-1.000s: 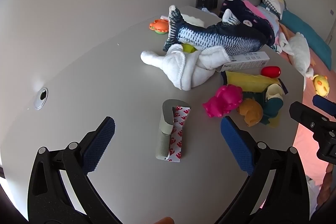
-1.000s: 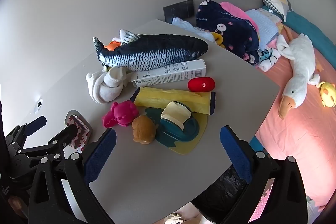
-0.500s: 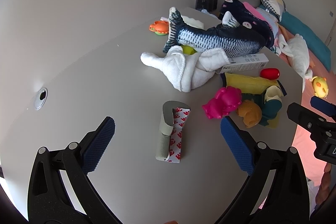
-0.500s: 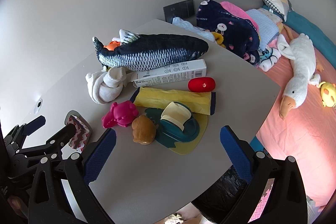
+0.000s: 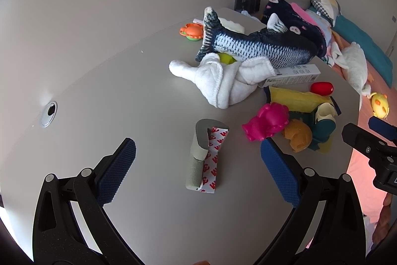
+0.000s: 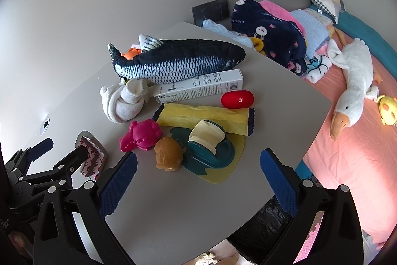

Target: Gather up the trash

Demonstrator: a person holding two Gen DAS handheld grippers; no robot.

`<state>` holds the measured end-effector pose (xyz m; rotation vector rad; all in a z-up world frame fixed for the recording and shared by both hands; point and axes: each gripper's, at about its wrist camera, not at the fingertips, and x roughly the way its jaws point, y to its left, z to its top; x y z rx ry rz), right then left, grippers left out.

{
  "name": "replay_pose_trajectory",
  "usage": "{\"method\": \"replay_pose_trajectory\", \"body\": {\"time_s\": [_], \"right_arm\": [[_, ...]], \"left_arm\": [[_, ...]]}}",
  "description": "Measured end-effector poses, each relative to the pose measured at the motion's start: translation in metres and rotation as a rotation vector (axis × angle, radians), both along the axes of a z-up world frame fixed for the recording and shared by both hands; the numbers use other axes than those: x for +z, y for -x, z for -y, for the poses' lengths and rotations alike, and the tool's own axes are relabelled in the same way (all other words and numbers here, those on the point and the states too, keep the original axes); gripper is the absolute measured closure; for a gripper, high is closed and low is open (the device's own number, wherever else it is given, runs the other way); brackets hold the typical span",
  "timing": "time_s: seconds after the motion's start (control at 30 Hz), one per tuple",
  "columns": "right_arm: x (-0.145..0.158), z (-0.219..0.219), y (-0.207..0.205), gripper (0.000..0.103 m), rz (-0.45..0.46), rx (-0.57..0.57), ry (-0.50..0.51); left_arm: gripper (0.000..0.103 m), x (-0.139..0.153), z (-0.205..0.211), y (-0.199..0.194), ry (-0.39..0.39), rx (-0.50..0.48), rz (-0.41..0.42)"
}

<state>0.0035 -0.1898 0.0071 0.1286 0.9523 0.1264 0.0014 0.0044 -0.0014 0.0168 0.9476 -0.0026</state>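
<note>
While both grippers hang over the grey counter [image 5: 104, 81], little differs from 0.5 s ago: the left view has slid a touch, so the toys sit slightly lower and nearer; the right view matches.

Left gripper [image 5: 196, 165]: fingers spread wide, empty, apart from the trash. The grey foam strip with red-and-white printed backing paper [image 5: 204, 155] lies flat betw. them, at 12 o'clock from the gripper's centre.

Right gripper [image 6: 198, 168]: fingers wide open, empty, over bare counter; brown round toy [image 6: 168, 153] just beyond at 11 o'clock.

Open room: bare counter at 9 to 11 o'clock of the strip, out to the round metal grommet [image 5: 49, 111]. At 2 o'clock, the pink rubber toy [image 5: 266, 122] is near, not touching. In the right view the counter edge runs at 3 to 5 o'clock, w/ the pink bed [image 6: 347, 153] beyond.
</note>
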Motion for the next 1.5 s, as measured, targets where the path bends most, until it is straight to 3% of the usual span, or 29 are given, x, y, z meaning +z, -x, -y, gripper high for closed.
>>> {"method": "replay_pose_trajectory", "body": {"time_s": [1.1,1.5], "right_arm": [[0.001,0.002,0.001,0.004,-0.004,0.001,-0.002],[-0.008,0.008,-0.005,0.004,-0.002,-0.014,-0.022]], "left_arm": [[0.006,-0.009,0.001,-0.001,0.020,-0.042,-0.033],[0.006,-0.025,-0.013,-0.004,0.043,-0.004,-0.055]]}}
